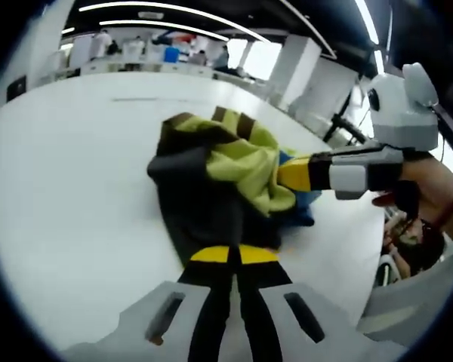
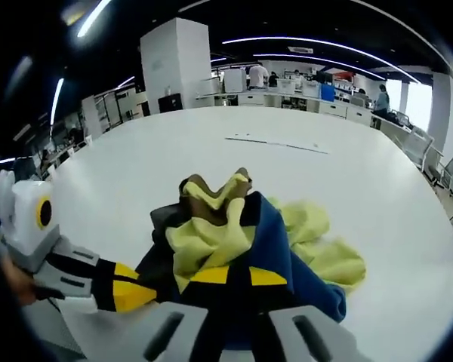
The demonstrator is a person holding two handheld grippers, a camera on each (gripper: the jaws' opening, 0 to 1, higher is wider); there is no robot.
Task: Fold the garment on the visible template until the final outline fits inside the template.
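A crumpled garment point(image 1: 211, 181) of dark grey, yellow-green and blue cloth with brown-striped cuffs lies bunched on the white table point(image 1: 68, 196). In the left gripper view, my left gripper point(image 1: 234, 253) is shut on its dark grey near edge. My right gripper point(image 1: 291, 175) comes in from the right, its yellow tips shut on the yellow-green and blue cloth. In the right gripper view, the garment point(image 2: 211, 234) lies just ahead, and my right gripper point(image 2: 238, 275) pinches the blue fabric. My left gripper point(image 2: 136, 290) enters from the left, its tips buried in dark cloth.
A thin dark line point(image 2: 275, 143) marks the table beyond the garment. A hand with a bracelet point(image 1: 438, 192) holds the right gripper. Desks, people and a white pillar point(image 2: 174, 64) stand far behind the table; chairs point(image 2: 438, 170) line its right edge.
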